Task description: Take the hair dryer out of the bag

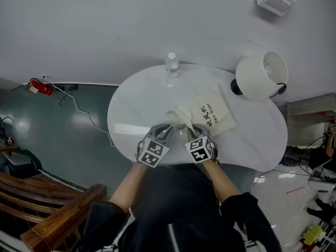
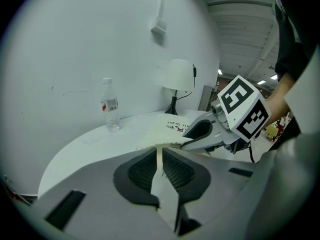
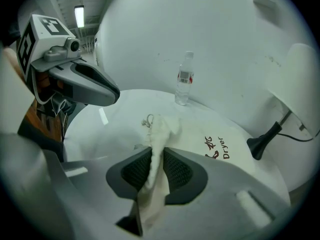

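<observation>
My left tongs (image 2: 159, 155) are clenched on a thin fold of the cloth bag (image 1: 211, 114), right at its near edge. My right tongs (image 3: 156, 160) grasp a thicker bunch of the same cloth at the gathered mouth, with fabric pressed between the ribbed pads. The two sit close side by side at the near rim of the white round surface (image 1: 135, 108). The bag lies flat on that surface, its printed side up and its mouth toward me, with a loop of cord (image 3: 148, 120) showing at the gathers. I cannot see the hair dryer itself. A water bottle (image 1: 172, 65) stands at the far edge, and a white lamp (image 1: 261, 76) stands off to the right.
</observation>
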Demonstrator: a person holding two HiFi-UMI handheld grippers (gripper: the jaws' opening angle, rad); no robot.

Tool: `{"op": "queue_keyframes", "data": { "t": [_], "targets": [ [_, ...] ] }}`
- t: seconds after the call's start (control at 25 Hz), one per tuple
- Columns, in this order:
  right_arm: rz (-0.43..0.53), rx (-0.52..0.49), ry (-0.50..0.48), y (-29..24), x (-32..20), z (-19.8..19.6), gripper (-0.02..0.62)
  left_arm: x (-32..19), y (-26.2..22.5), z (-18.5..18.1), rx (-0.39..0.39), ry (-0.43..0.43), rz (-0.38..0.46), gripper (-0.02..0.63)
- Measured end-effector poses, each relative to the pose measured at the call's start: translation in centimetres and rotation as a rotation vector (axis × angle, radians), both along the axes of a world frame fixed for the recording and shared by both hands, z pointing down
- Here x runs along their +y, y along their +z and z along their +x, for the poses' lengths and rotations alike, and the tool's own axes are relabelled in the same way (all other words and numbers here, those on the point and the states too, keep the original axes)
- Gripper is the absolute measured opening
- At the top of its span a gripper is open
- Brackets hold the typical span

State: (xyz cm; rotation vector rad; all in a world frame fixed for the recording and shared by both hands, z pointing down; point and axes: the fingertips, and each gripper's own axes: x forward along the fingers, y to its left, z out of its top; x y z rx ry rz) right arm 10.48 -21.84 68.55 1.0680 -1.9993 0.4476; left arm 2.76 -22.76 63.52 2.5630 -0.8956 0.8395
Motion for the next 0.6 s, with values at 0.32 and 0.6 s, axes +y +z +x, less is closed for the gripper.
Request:
{"op": "queue_keyframes", "data": {
  "t": [0.32, 0.6],
  "targets": [
    [0.004, -0.125, 0.016, -1.7, -0.3, 0.6, 0.058, 0.5, 1.1, 2.1, 0.002, 0.032, -0.035, 0.081],
    [-0.019, -0.191, 0.041, -2.9, -0.2, 1.4, 0.054, 0.8, 2.4, 4.4, -0.02, 0.074, -0.075, 0.139]
  ]
}}
